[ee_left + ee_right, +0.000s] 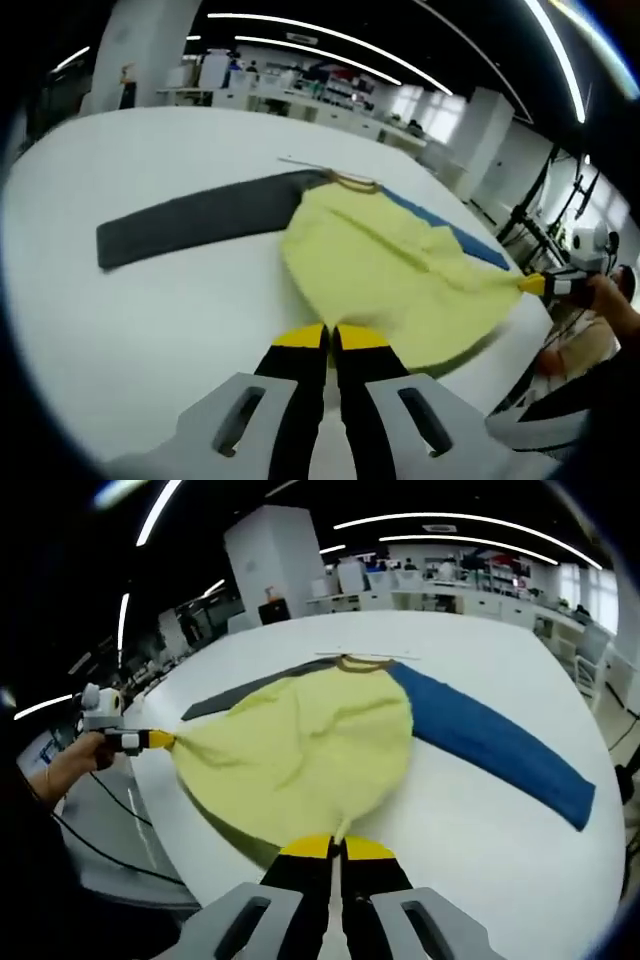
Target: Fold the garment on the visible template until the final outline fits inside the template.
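You held the yellow shirt (pixel 305 750) by its hem, both tongs clamped: left gripper (pixel 330 338) and right gripper (pixel 338 848) at six o'clock. On the white table (pixel 150 310), grey sleeve (pixel 195 215) and blue sleeve (pixel 490 740) lay unfolded. Folding had barely begun.

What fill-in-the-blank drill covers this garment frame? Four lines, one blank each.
1. The body of the long-sleeved cloth garment is ____ in colour.
2. The sleeve lying flat beside the body in the right gripper view is ____.
3. The other sleeve is dark ____.
4. Both the left gripper and the right gripper are shut on the garment's ____.

Missing: yellow; blue; grey; edge
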Demonstrator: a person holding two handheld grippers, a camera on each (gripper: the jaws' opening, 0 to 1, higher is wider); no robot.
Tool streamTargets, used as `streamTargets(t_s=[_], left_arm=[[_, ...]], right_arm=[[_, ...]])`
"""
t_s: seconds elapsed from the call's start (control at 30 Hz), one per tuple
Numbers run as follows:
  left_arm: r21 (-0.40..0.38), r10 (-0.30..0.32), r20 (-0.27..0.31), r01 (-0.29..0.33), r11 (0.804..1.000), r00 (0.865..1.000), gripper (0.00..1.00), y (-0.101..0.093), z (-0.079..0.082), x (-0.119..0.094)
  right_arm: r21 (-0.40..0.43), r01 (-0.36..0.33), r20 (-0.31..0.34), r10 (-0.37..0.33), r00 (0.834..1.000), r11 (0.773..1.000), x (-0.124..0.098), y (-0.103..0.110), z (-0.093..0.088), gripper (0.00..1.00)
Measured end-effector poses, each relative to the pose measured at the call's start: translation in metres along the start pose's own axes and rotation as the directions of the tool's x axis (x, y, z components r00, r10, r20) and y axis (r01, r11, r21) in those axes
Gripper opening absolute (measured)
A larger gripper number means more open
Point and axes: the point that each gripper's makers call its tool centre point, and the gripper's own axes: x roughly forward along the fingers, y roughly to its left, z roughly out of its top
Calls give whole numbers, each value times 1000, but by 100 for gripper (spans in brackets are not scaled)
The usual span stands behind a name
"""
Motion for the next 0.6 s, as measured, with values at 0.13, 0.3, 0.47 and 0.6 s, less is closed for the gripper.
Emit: streamTargets(t_s=[0.13,0.3,0.47,0.6], left_arm=[[-6,14,-21,-14,1000,1000,0,9,-9,-2],[-20,23,-65,-24,1000,998,0,16,-22,-3],[-11,29,-108,-31,999,994,0,17,-37,-1],[-43,34,-111,-39,998,993,0,18,-44,-1]], right_arm=[[30,-10,-30,11,999,999,0,7,-11,0],[39,25,-104,-21,994,999,5,9,-39,0],[69,43,-144,-33,989,997,10,8,-58,0],[71,61,-160,-49,986,996,11,5,-67,0]])
